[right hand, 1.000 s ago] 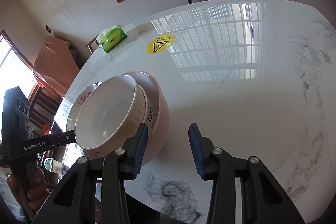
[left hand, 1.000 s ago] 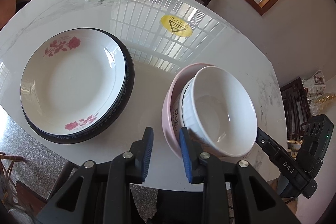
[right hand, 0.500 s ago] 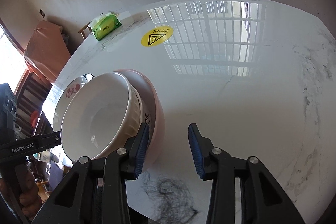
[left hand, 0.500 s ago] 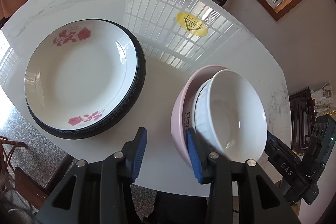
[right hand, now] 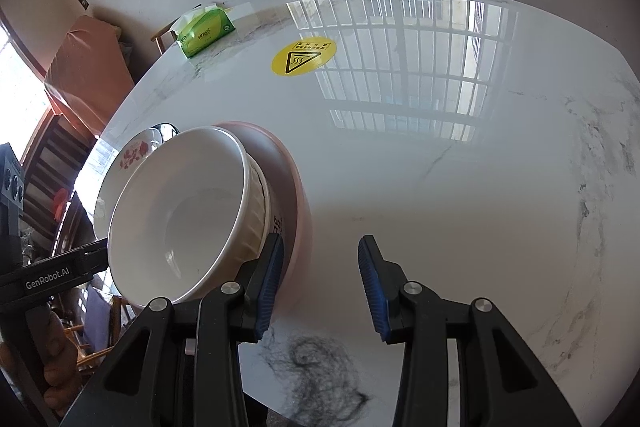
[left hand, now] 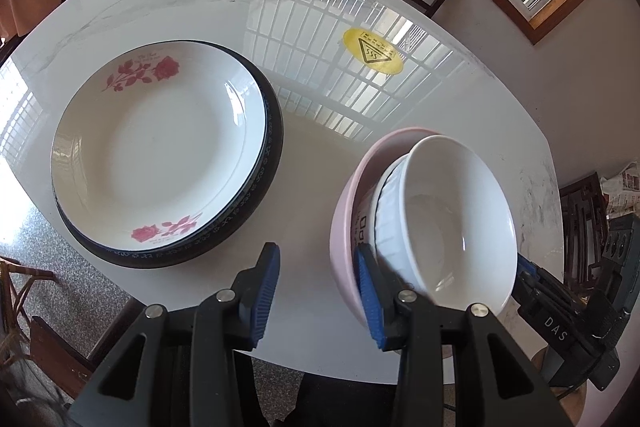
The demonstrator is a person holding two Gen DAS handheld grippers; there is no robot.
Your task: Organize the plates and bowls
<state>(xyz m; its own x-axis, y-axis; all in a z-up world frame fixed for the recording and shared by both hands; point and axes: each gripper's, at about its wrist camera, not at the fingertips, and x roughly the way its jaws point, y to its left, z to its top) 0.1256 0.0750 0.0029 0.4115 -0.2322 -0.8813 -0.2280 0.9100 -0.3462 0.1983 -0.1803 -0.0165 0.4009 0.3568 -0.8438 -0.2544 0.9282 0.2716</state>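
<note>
Both grippers, left (left hand: pixel 316 291) and right (right hand: pixel 320 283), stand released, flanking the ribbed white ceramic bowl (left hand: pixel 448 227) nested in the pink bowl (left hand: pixel 348 195). Stacking appears complete; next, withdraw clear.

My left gripper (left hand: pixel 318 289) sits low with its jaws parted, blue pads facing each other, nothing between them; my right gripper (right hand: pixel 320 281) is likewise spread wide, holding nothing; each shows at the edge of the other's view as a black body, the left with my hand (right hand: pixel 52 367) wrapped around its handle.
</note>
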